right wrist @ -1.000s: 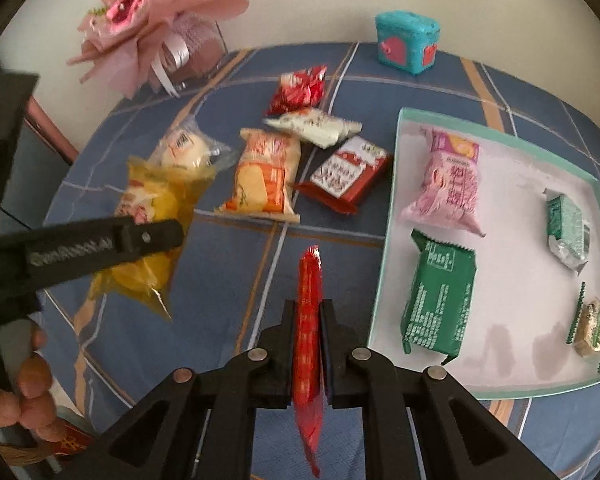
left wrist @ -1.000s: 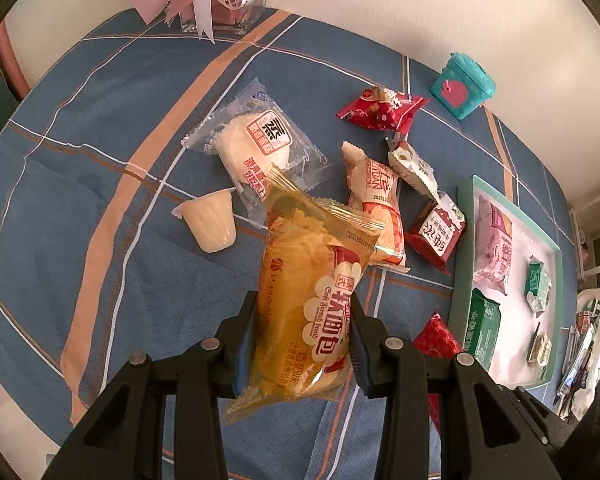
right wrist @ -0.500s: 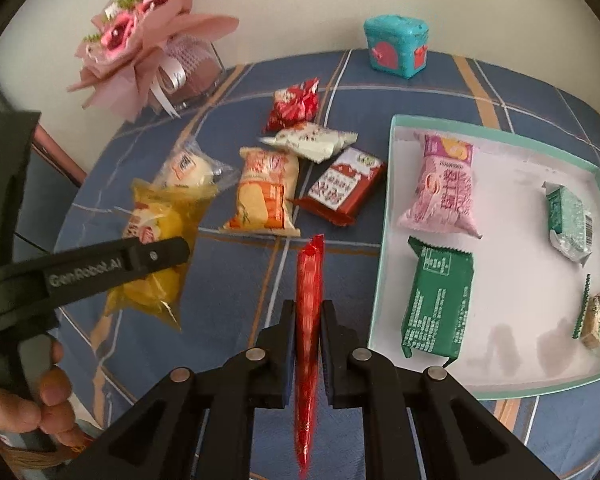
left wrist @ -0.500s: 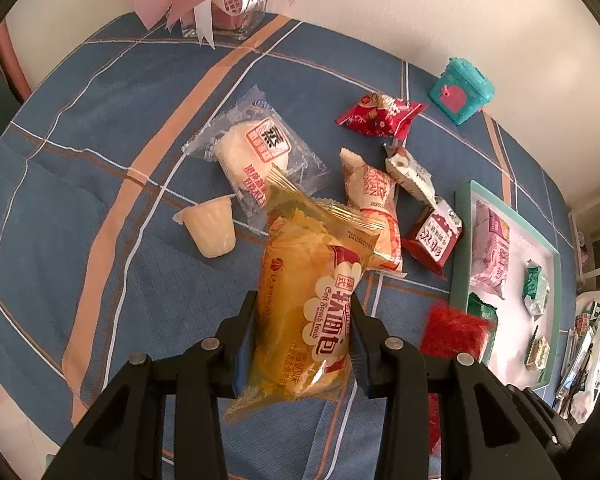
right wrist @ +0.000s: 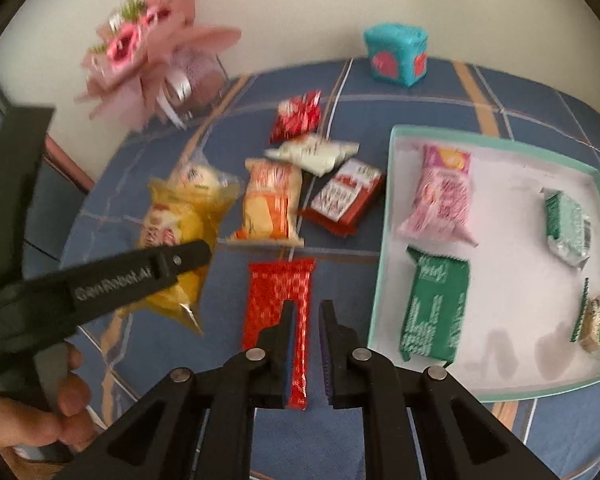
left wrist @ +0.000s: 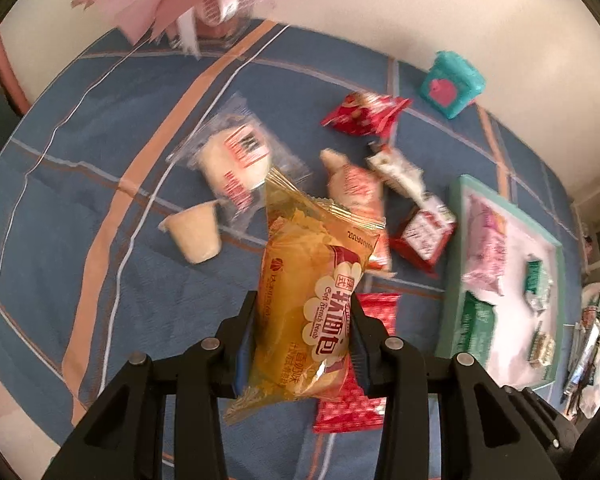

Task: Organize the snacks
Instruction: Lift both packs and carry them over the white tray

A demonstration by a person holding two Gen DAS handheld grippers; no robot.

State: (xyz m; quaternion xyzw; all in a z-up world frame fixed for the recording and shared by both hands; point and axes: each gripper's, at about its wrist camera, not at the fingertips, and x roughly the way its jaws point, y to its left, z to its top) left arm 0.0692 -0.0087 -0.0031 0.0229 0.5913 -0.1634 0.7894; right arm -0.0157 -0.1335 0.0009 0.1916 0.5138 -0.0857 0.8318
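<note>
My left gripper (left wrist: 303, 344) is shut on a yellow bread packet (left wrist: 312, 304) and holds it above the blue cloth; the packet also shows in the right wrist view (right wrist: 176, 236). My right gripper (right wrist: 306, 344) stands open with a red snack packet (right wrist: 282, 308) lying flat on the cloth between and below its jaws. That red packet also shows in the left wrist view (left wrist: 364, 364). A teal tray (right wrist: 384, 240) at the right holds a pink packet (right wrist: 444, 196), green packets (right wrist: 436, 308) and a small sweet.
Loose snacks lie on the cloth: an orange packet (right wrist: 274, 200), a red-white box (right wrist: 346, 196), a white packet (right wrist: 316, 152), a red packet (right wrist: 298, 114), a clear-wrapped bun (left wrist: 236, 156), a jelly cup (left wrist: 196, 232). A teal box (right wrist: 396, 54) and pink bouquet (right wrist: 148, 52) stand at the back.
My right gripper has opened and let go of the red packet, which now lies flat on the cloth. The left gripper still holds the yellow bread packet.
</note>
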